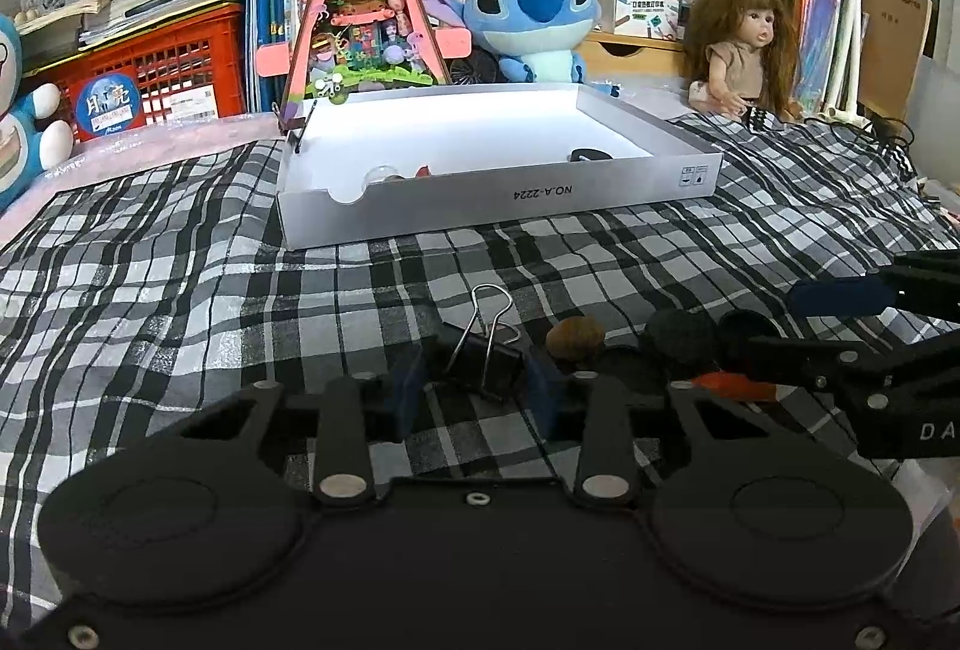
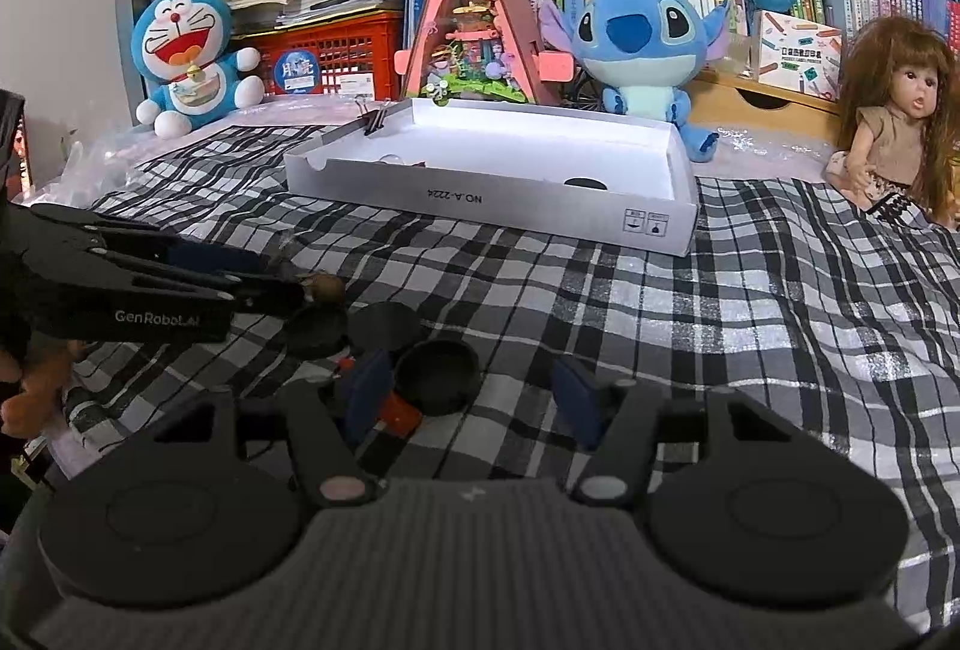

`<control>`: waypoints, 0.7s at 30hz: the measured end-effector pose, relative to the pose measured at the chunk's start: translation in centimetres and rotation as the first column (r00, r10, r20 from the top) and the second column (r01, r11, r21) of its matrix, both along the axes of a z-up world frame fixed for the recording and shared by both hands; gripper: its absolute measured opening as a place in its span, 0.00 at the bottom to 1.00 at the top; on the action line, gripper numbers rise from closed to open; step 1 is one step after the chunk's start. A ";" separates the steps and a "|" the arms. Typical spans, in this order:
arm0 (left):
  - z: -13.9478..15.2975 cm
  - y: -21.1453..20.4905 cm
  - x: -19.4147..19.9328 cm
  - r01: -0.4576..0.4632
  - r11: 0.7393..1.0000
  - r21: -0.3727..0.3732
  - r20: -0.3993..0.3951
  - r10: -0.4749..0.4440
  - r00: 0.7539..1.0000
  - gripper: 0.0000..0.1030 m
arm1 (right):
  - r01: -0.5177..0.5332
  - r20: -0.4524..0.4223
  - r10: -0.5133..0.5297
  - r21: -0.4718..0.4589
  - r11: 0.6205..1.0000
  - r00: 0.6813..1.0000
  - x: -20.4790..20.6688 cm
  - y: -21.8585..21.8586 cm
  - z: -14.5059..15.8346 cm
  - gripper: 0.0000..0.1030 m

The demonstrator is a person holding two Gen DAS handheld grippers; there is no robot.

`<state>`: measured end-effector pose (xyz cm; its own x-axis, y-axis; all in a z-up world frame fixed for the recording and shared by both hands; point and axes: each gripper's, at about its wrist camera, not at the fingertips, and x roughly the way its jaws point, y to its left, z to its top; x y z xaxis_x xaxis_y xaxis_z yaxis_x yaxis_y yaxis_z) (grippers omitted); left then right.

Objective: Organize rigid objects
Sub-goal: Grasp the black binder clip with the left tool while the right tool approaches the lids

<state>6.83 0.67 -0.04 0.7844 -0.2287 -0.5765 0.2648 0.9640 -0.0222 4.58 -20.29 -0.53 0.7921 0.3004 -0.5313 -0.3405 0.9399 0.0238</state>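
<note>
A black binder clip (image 1: 480,350) with silver wire handles raised is seen on the checked cloth (image 1: 180,260) near its front edge. Beside it are lain a brown walnut (image 1: 575,339) and round black lids (image 2: 437,377). A white box (image 1: 498,206) is set further back, mid-cloth.

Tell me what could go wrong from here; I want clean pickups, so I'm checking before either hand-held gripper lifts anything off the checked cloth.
1. The left hand-held gripper brackets the binder clip, whose wire handles stick up; pads may catch only an edge, so it could twist free.
2. The right hand-held gripper has the black cap against only one pad; closing may shove it into the orange piece.
3. The soft, wrinkled cloth may snag fingertips.
</note>
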 end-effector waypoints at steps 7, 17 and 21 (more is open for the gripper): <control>0.0 1.0 -0.7 -0.124 0.992 -0.017 -0.011 0.124 0.992 0.33 | 0.013 -0.006 -0.013 0.002 1.000 1.000 0.1 -0.6 0.0 0.68; 0.1 1.0 -2.4 -0.113 0.993 -0.036 -0.016 0.113 0.993 0.38 | 0.011 -0.005 -0.012 -0.006 1.000 1.000 -0.2 -0.7 0.0 0.68; 0.2 1.1 -2.6 -0.108 0.993 -0.039 -0.018 0.108 0.994 0.38 | 0.008 -0.004 -0.008 -0.005 1.000 1.000 -0.3 -0.6 0.0 0.68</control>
<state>4.19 1.73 0.12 0.7965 -0.1662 -0.5813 0.1586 0.9852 -0.0644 4.27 -20.90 -0.51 0.7922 0.2919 -0.5359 -0.3333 0.9426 0.0207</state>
